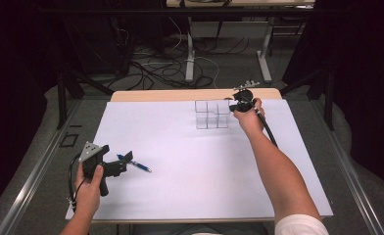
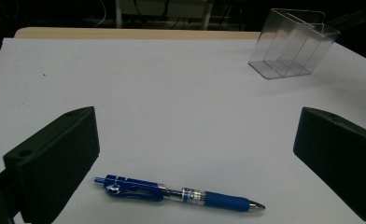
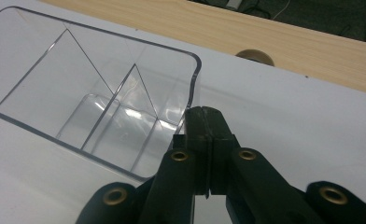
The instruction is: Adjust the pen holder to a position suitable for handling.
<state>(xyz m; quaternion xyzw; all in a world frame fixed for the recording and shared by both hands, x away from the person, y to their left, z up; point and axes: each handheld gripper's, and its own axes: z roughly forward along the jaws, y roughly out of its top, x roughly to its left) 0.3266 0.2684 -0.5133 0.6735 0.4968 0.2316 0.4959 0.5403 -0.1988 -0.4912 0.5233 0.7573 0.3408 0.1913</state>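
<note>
Table (image 1: 146,205) covered by a white sheet stood in front of a person whose two forearms came in from the near edge, each hand holding a black gripper. A strip of pale wood showed along the far edge of the table.

At the near left, the left gripper (image 1: 126,159) lay low over the sheet with its jaws spread wide apart and nothing between the pads. A blue pen (image 2: 181,193) lay flat on the sheet just in front of those jaws, its metal tip toward the right and its clip end toward the left in the left gripper view. The pen was touched by neither jaw.

At the far right, the right gripper (image 3: 207,119) was reached out on a long bare arm. Its jaws were pressed together, closed on the thin right-hand wall of a clear plastic organiser (image 3: 55,84), at the rim near one rounded corner. The organiser stood upright on the sheet near the far edge, divided by clear partitions into several compartments, all empty. Pen and organiser were well apart.
</note>
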